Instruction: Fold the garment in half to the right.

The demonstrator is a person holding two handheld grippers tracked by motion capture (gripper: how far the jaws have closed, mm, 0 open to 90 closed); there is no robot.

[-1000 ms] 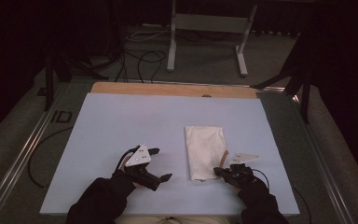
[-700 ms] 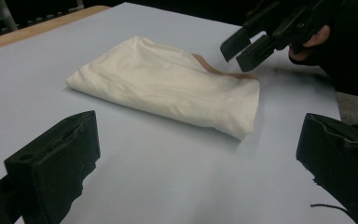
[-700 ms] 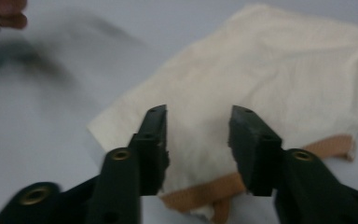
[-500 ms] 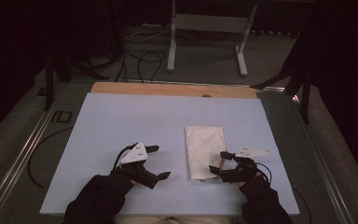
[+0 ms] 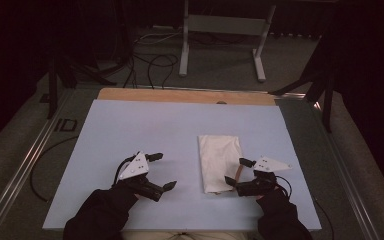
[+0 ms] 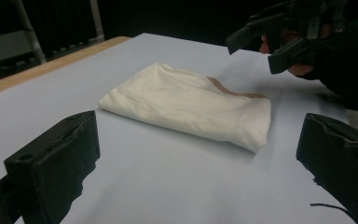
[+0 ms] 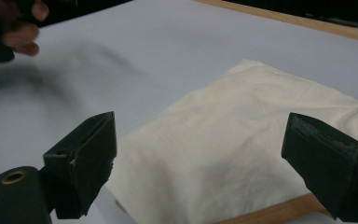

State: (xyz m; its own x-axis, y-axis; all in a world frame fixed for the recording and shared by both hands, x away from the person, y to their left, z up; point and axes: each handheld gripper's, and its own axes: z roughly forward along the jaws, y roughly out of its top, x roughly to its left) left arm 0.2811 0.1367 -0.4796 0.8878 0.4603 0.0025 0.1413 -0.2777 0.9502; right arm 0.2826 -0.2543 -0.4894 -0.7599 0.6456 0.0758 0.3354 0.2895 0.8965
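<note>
A folded white cloth [image 5: 219,159] [image 6: 191,102] [image 7: 242,140] lies on the pale blue mat [image 5: 130,130], right of centre. A brown strip [image 5: 238,172] [image 6: 235,91] [image 7: 270,212] shows at its near right edge. My right gripper [image 5: 236,171] [image 7: 205,163] hovers at that edge; its jaws have just been opening and now stand wide, with the cloth's edge between them but untouched. The left gripper view catches it too [image 6: 256,49], beyond the cloth. My left gripper [image 5: 164,171] [image 6: 198,163] stands open left of the cloth, nothing between its jaws.
The mat's far side ends at a wooden strip [image 5: 180,95]. Metal rails [image 5: 25,165] run along the table's sides. A metal stand [image 5: 220,30] and cables [image 5: 150,60] sit on the floor behind. Bare mat stretches left and beyond the cloth.
The right gripper was shut at the cloth's near right corner and has since opened, letting go. The lifted edge has dropped flat. The left gripper has hardly moved.
</note>
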